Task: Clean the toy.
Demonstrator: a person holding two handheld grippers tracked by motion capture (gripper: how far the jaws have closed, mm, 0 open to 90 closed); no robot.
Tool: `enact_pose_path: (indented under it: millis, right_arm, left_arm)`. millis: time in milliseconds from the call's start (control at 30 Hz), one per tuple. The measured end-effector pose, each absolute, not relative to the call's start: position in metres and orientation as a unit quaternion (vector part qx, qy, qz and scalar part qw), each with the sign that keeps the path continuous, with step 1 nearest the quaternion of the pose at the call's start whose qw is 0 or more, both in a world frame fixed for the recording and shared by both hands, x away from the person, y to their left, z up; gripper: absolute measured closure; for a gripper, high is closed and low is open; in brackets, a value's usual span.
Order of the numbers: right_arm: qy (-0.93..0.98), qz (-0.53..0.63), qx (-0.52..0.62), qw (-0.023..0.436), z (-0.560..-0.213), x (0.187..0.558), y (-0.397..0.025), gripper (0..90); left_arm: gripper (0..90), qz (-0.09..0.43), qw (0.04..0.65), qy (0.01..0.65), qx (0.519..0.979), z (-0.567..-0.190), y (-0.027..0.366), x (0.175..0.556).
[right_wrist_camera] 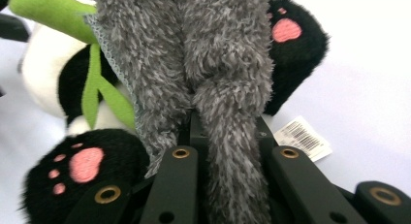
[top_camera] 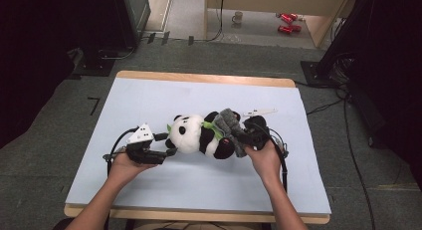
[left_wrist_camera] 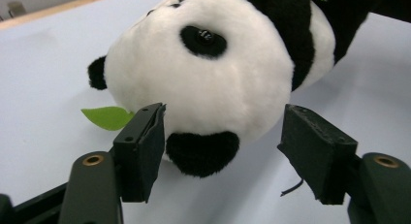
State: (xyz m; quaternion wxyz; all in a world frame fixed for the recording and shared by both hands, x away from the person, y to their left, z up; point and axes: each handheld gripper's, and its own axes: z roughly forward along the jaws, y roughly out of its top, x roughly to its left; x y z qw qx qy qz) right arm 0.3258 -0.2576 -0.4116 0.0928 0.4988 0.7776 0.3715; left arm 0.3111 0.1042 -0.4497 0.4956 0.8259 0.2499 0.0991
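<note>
A black and white panda plush (top_camera: 191,134) lies on its side on the light blue table top (top_camera: 149,100), head to the left. A grey fuzzy cloth (top_camera: 230,121) drapes over its lower body. My left gripper (top_camera: 168,144) is open, one jaw on each side of the panda's head (left_wrist_camera: 203,73), close to it. My right gripper (top_camera: 245,136) is shut on the grey cloth (right_wrist_camera: 218,64), which runs down between its jaws (right_wrist_camera: 225,136). Black feet with pink paw pads (right_wrist_camera: 85,163) show on both sides of the cloth. The left gripper (left_wrist_camera: 223,134) holds nothing.
A green felt leaf (left_wrist_camera: 107,117) sticks out beside the panda's head, and a white barcode tag (right_wrist_camera: 303,138) lies by its foot. The table's wooden rim (top_camera: 199,78) borders grey floor. A mug (top_camera: 238,17) and red cans (top_camera: 287,21) sit far back.
</note>
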Motion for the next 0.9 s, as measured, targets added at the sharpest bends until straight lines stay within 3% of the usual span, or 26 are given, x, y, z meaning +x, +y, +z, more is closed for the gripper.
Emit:
enact_pose_path:
  millis: [300, 600, 900]
  right_arm:
    - [0.770, 0.377, 0.509, 0.076, -0.415, 0.351, -0.267, 79.6]
    - [0.769, 0.366, 0.520, 0.062, -0.417, 0.375, -0.272, 79.5]
    - [0.761, 0.357, 0.538, 0.056, -0.419, 0.395, -0.272, 79.5]
  left_arm:
    - [31.4, 0.085, 0.492, 0.267, 0.824, -0.453, 0.099, 0.334]
    - [27.4, 0.070, 0.523, 0.244, 0.814, -0.455, 0.098, 0.356]
    - [20.4, 0.092, 0.521, 0.254, 0.809, -0.461, 0.086, 0.369]
